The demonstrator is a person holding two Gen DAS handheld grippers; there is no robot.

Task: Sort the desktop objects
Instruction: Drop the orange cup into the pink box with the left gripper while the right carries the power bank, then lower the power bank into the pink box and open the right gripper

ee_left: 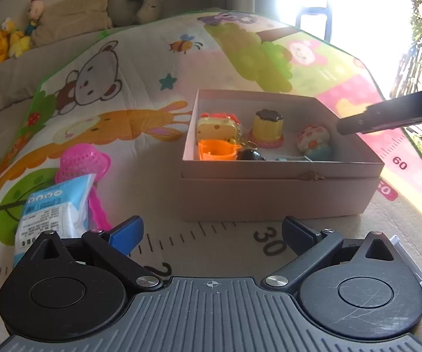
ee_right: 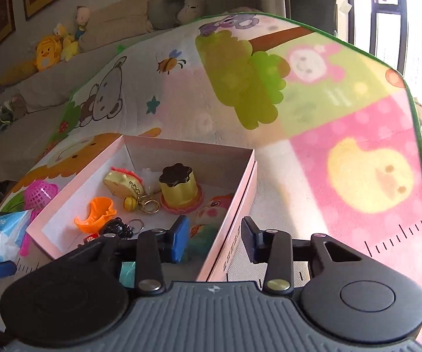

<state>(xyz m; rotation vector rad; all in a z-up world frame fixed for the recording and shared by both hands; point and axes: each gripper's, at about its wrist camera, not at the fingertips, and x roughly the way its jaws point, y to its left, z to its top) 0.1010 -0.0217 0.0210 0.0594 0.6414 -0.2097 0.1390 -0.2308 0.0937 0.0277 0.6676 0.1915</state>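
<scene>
Left tongs (ee_left: 211, 231) spread open at lower centre of frame, empty, low over play mat (ee_left: 225, 249); pink box (ee_left: 278, 193) just beyond, centre frame, holding yellow pudding toy (ee_left: 268, 127), orange cup (ee_left: 217, 149), yellow keychain (ee_left: 215, 127); tissue pack (ee_left: 55, 208) and pink net scoop (ee_left: 83, 161) at left on mat, beside box. Right tongs (ee_right: 215, 239) open, empty, straddling box right wall (ee_right: 234, 205) at lower centre.

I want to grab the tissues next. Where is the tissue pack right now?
The tissue pack lies on the play mat outside the box, to its left, partly over the pink toy net, just ahead of the left tool.
</scene>
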